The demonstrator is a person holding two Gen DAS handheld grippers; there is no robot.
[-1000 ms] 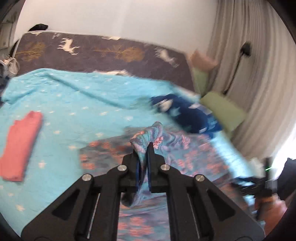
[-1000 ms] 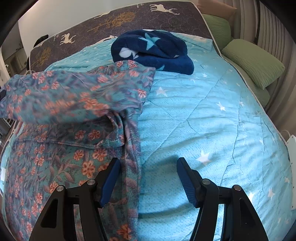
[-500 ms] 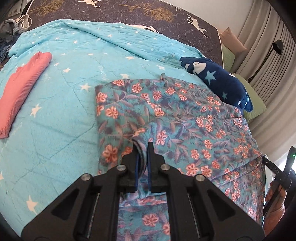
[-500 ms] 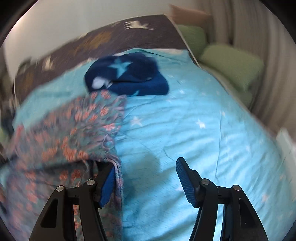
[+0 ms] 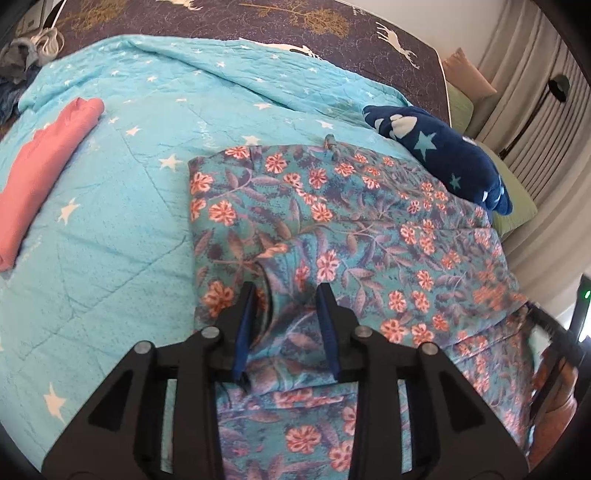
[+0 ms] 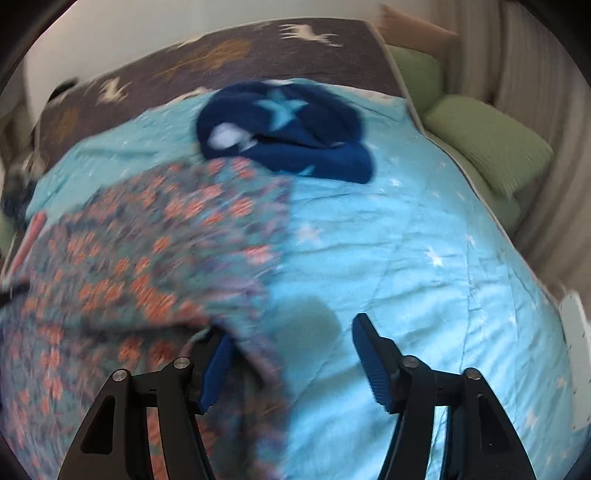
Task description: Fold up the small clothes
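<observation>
A teal floral garment (image 5: 332, 221) lies folded over on the star-patterned blue quilt (image 5: 122, 192). My left gripper (image 5: 286, 295) hovers over its near edge with jaws opening; a fold of the cloth lies loose between the fingers, and the pads are off it. In the right wrist view the same floral garment (image 6: 147, 266) is blurred and fills the left side. My right gripper (image 6: 291, 336) stands open at its right edge, the left finger (image 6: 218, 365) partly under the cloth, the right finger over bare quilt (image 6: 424, 277).
A folded pink garment (image 5: 40, 173) lies at the quilt's left. A dark blue star-patterned blanket (image 5: 443, 155) is bundled beyond the floral garment. Green pillows (image 6: 487, 147) sit beside the bed on the right, before curtains. A dark deer-print mattress (image 5: 295, 22) lies at the far end.
The left gripper came down with the pinched cloth, laid it on the garment and parted its jaws, letting the fold go. The right gripper stayed open and shifted along the garment's edge.
</observation>
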